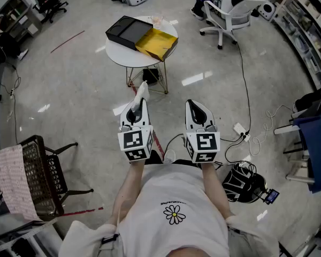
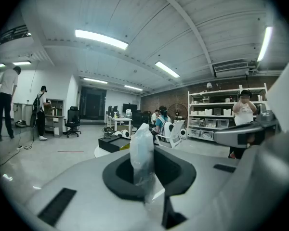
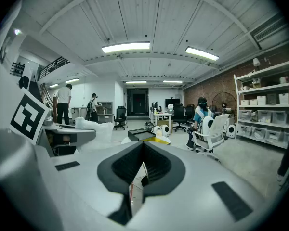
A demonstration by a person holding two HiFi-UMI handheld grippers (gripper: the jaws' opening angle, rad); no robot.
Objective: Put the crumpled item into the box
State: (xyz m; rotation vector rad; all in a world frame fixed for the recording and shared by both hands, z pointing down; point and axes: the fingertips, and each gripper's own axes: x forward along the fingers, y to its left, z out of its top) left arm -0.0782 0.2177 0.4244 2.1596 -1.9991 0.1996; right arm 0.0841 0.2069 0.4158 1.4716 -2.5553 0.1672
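- Left gripper (image 1: 138, 107) — jaws clamped on crumpled clear plastic bag (image 2: 141, 154); bag stands upright out of pads. Held above floor, well short of round white table (image 1: 117, 51), on person's side of it.
- Right gripper (image 3: 143, 163) — jaws together, nothing between; same side of table, equally far off.
- Black box (image 1: 126, 30) — open, on table's left part.
- Yellow box (image 1: 157, 43) — on table's right part, just beside black box.

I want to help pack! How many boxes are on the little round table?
2: the black box on the left part of the round table, and the yellow box right beside it. None seems hidden there.
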